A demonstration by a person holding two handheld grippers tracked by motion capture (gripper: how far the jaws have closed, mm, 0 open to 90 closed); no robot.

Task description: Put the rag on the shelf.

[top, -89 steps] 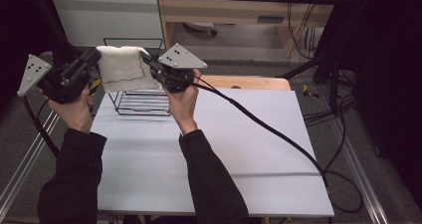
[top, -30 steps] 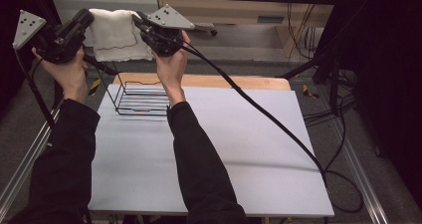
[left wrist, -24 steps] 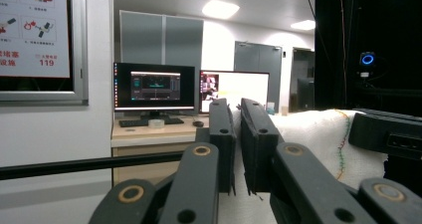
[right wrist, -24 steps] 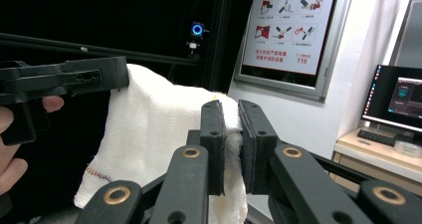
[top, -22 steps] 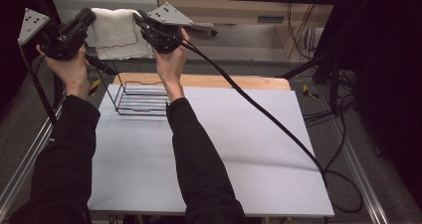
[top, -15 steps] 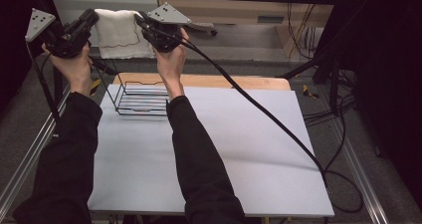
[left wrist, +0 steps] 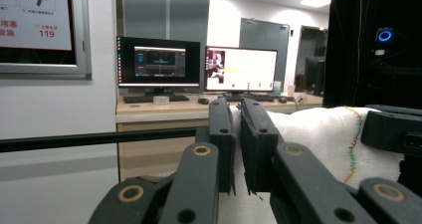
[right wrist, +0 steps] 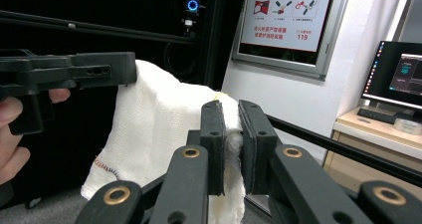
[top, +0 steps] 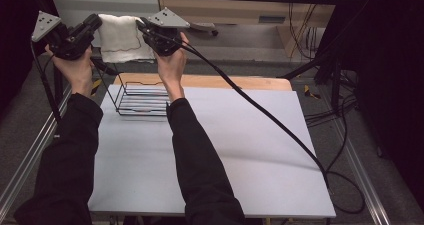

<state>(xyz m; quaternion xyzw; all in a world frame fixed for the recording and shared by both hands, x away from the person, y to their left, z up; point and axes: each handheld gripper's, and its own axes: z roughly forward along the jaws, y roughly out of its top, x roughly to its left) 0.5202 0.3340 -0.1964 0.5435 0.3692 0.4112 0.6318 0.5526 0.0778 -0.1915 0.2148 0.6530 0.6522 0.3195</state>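
The white towel (top: 121, 37) hung in the air between the two grippers, above and beyond the far left corner of the desk (top: 240, 150), over the black wire basket (top: 142, 99) that stood on that corner. The left gripper (top: 92, 22) was clenched on one top edge of the cloth, the right gripper (top: 142, 27) on the other; both gripper views showed fabric pinched between nearly closed jaws.

Risks noted: each hold appeared to take in only a narrow strip of hem, so an uneven pull between the hands could probably drag a corner free and let the towel swing down on one side. If lowered while spread this wide, the cloth could likely drape over the basket's rim and catch on the wire.

Condition of the towel: white, coarse woven texture, soft and sagging in the middle, with a line of coloured stitching along one edge.
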